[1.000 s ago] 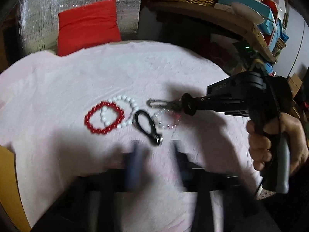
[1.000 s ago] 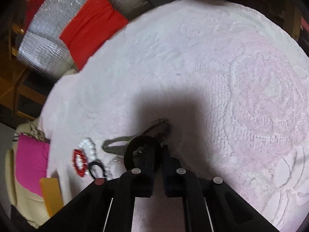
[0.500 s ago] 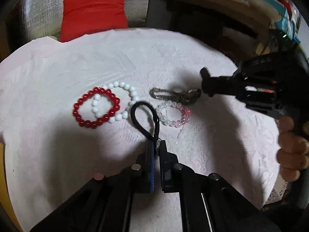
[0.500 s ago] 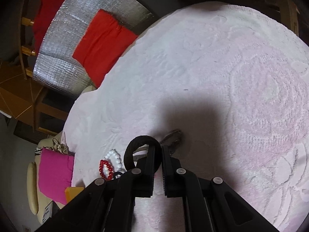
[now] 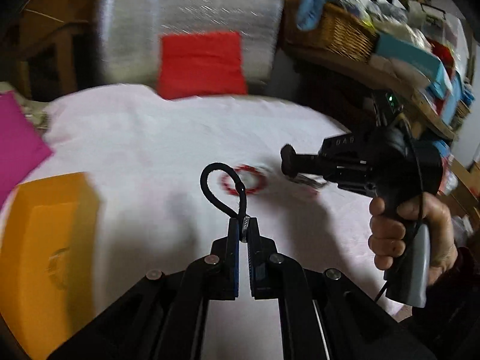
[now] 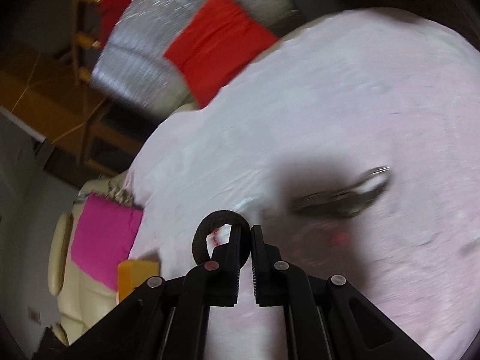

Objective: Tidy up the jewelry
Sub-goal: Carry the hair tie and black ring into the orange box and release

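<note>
Standing up from the tips of the left gripper (image 5: 243,225), the black cord (image 5: 223,184) was held above the table, its metal-banded end clamped tight between the two fingers. Its long axis ran from near to far, and the rounded loop end pointed away and a little to the left.

Beyond the loop one red bead bracelet (image 5: 255,180) lay on the cloth, blurred. To its right hovered the right gripper (image 5: 289,162), gripped by one hand (image 5: 411,234). In the right wrist view the right gripper's (image 6: 246,235) fingers were drawn nearly together, and one fuzzy black hair band (image 6: 220,217) looped round the left finger and ran down through the slit between them. Just beyond, on the right, one grey metal clasp (image 6: 342,199) lay across the cloth, its length running left to right, too smeared to read further.

A pale pink embossed tablecloth (image 5: 135,138) covered the rounded table. One orange box (image 5: 45,240) sat at its near left edge, with a magenta cloth (image 5: 18,150) beside it. At the far side one red cushion (image 5: 201,63) leaned on a silver foil sheet (image 5: 186,21). On the far right, a shelf carried one wicker basket (image 5: 345,33) and stacked boxes.
</note>
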Motion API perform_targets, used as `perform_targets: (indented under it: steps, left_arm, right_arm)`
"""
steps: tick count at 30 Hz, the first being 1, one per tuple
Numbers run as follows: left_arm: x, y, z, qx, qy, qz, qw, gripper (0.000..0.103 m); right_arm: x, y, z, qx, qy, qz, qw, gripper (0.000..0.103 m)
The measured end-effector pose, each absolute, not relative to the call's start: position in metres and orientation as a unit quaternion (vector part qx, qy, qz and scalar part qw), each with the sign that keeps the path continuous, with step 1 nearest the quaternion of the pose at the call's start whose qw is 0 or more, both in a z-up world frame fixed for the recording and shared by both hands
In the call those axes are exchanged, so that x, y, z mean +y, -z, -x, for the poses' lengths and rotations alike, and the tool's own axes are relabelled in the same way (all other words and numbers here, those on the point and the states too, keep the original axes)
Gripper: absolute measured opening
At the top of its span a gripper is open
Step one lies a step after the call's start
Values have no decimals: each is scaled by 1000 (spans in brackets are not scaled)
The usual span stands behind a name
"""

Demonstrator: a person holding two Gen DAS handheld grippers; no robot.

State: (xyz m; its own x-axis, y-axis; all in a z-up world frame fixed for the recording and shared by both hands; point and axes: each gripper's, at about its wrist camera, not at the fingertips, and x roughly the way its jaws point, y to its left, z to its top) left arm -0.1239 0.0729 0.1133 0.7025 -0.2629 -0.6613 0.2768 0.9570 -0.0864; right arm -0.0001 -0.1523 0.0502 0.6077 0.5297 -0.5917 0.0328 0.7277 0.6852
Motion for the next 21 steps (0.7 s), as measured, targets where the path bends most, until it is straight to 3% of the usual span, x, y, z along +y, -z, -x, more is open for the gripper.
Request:
perform_targets:
  steps: [9, 21]
  left_arm:
    - [173, -134, 164, 337, -9, -33, 941, 5]
    - [277, -84, 178, 427, -121, -10, 896, 5]
  right_arm:
    - [-2, -73, 22, 396, -281, -257, 835, 8]
    - [140, -55, 63, 394, -371, -142, 829, 11]
